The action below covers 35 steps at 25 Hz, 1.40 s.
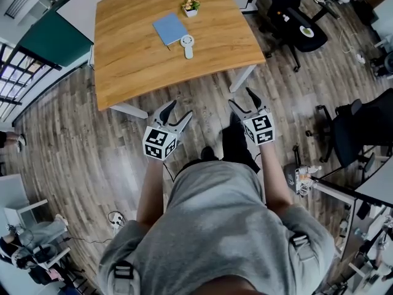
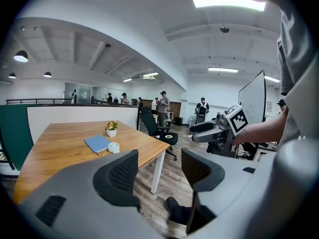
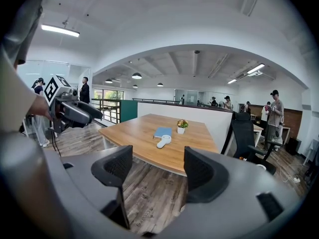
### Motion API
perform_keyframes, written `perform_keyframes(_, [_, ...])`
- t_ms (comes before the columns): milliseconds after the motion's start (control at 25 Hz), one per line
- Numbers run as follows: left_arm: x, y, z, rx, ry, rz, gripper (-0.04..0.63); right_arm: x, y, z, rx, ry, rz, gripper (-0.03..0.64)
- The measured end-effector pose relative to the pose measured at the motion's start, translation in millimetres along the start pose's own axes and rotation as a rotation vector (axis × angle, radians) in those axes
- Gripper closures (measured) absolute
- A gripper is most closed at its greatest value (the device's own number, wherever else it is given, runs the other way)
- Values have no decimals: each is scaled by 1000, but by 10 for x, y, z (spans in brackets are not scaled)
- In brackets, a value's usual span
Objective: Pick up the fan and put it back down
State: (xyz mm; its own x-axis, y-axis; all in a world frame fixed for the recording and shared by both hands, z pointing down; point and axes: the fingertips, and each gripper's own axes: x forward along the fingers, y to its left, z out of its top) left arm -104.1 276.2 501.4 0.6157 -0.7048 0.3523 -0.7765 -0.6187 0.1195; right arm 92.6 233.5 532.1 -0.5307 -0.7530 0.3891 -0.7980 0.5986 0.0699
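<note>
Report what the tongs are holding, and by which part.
Nothing is held: the left tongs and right tongs both stand open and empty, and the fan lies untouched on the table.

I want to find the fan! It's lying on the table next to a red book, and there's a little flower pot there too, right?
Almost, but the book is blue, not red. The head view shows the fan lying on the table next to the blue book, and the little flower pot is there too.
</note>
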Motion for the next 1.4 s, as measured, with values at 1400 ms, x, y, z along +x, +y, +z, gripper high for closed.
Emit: perform_keyframes(1400, [902, 407, 294, -41, 37, 60, 313, 812, -787, 125, 5, 26, 86, 290])
